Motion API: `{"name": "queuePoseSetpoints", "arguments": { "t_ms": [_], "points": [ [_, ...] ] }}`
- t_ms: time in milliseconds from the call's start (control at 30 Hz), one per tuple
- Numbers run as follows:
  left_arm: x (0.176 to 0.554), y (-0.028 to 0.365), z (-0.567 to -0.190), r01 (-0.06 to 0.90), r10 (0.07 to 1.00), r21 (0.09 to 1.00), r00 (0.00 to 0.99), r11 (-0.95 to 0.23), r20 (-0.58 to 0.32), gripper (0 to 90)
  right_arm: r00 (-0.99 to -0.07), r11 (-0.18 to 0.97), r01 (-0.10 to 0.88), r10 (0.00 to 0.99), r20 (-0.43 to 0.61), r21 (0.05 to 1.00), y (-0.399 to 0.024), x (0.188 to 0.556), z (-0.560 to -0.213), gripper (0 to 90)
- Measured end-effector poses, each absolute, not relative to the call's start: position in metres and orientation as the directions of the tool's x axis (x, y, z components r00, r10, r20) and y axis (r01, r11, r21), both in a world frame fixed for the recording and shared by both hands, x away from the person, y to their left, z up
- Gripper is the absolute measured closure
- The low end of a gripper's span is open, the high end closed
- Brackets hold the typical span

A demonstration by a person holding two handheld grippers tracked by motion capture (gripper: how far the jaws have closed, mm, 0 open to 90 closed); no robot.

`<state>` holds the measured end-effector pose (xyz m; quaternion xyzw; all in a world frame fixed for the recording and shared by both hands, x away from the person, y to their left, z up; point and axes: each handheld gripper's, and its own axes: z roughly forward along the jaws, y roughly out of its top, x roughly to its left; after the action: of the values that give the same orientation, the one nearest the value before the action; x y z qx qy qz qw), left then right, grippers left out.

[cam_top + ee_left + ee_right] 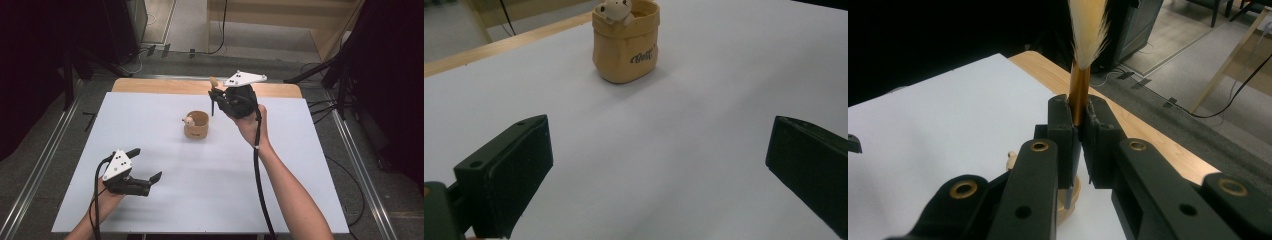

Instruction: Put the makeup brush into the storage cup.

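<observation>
White sheeting covers the table [165, 200] where my left gripper [145, 167] hovers low near the front edge, close to my body. Its two black jaws are spread wide with nothing between them, and in the left gripper view they frame bare white surface on either side. My left hand [107, 192] wraps the gripper body from below, with the cable looping down beside my wrist.

Farther out, near the middle of the table, stands a small tan pot [196, 125] shaped like a sack, upright, with a little pale figure [188, 120] perched at its rim. In the left gripper view the pot [625, 47] carries dark lettering on its side, and the figure [614, 10] peeks over the top edge.

Beyond and to the right of the pot, my right gripper [214, 97] is raised above the table in my right hand [250, 122]. Its jaws are pressed tight on a brush [1079, 95], clamped at the golden-brown ferrule, with the pale, dark-edged bristles pointing up and the thin handle hanging down below the jaws. The brush [213, 92] hangs just beside the pot, not touching it.

At the far side a strip of wooden edge [165, 86] shows past the white sheet.
</observation>
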<state>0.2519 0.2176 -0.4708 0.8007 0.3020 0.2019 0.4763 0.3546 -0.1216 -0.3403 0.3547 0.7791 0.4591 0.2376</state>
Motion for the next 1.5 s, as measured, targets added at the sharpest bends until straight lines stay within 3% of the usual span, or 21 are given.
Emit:
{"name": "queuePoseSetpoints", "arguments": {
  "t_ms": [1500],
  "points": [
    [0.252,0.219,-0.471,0.290,0.676,0.886,0.736,-0.362,0.035,0.0,-0.646,0.357,0.377,0.762,-0.034,0.854,-0.076,0.387,-0.367,84.9]
  ]
}}
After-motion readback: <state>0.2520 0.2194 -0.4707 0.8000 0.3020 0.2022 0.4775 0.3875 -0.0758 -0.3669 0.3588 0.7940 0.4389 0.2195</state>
